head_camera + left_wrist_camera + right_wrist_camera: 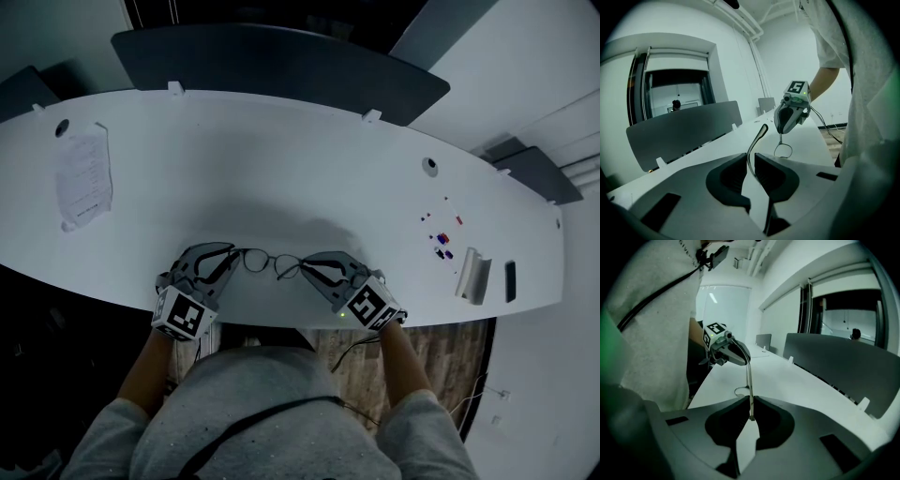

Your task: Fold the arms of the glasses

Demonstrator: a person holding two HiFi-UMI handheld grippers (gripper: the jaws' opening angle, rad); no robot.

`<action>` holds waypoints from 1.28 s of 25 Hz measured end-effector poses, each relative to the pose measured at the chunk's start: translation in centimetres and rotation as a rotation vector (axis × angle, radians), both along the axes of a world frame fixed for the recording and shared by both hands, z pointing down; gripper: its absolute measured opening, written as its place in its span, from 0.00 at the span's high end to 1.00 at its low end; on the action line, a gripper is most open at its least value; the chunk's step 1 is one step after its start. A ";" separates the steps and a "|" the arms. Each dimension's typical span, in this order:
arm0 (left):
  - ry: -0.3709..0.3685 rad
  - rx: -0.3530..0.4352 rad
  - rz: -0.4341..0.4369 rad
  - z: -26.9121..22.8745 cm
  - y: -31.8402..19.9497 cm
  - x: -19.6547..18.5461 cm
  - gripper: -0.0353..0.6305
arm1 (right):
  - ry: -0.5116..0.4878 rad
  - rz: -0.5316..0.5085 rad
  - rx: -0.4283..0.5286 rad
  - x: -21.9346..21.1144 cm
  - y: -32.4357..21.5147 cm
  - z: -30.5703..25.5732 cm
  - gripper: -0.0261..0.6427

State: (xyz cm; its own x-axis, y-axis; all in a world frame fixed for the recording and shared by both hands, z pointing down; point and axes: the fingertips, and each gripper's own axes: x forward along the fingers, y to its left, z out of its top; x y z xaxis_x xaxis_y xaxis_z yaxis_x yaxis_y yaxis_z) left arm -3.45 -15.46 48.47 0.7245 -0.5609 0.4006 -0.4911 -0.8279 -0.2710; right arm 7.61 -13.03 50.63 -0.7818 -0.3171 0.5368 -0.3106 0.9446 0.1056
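Left gripper (750, 161): clenched on a thin temple arm (756, 140) of the glasses. The arm runs up between the two dark pads and curves to a free tip beyond them.
Right gripper (751, 405): clamped tight on the end of a thin metal arm (748, 378), which rises from the pads towards the opposite gripper.
Glasses (256, 260): a round, wire-rimmed pair spanning the gap between the two grippers, over the near edge of the table. Whether the lenses touch the surface cannot be told.
Table (281, 169): long, white and curved.
Sheet of paper (82, 178): lies flat at the table's far left, well apart from the glasses.
Small coloured items (441, 242): scattered towards the table's right end.
Partition (281, 61): a dark panel standing along the table's far edge.
Person (272, 422): grey-shirted, with a forearm behind each gripper.
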 end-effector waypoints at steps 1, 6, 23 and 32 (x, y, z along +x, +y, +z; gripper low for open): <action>0.006 -0.005 -0.005 -0.1 -0.1 0.0 0.85 | -0.020 0.020 -0.019 0.1 -0.2 0.0 0.91; 0.020 -0.041 -0.016 -0.1 -0.1 0.0 0.85 | -0.098 0.155 -0.082 0.7 -1.6 0.1 0.91; 0.031 -0.066 -0.044 0.9 0.9 0.4 0.90 | 0.319 0.201 0.146 -0.2 -2.2 2.0 0.91; 0.052 -0.075 -0.065 0.8 0.7 -0.4 0.90 | 0.541 0.070 0.240 -2.1 -2.8 3.3 0.91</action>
State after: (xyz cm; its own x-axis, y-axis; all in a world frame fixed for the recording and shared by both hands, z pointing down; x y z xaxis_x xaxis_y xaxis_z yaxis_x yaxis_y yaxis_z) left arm -3.81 -14.72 49.29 0.7082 -0.5772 0.4065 -0.5562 -0.8108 -0.1823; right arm 5.56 -15.82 53.92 -0.3899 -0.5200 0.7600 -0.2137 0.8539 0.4745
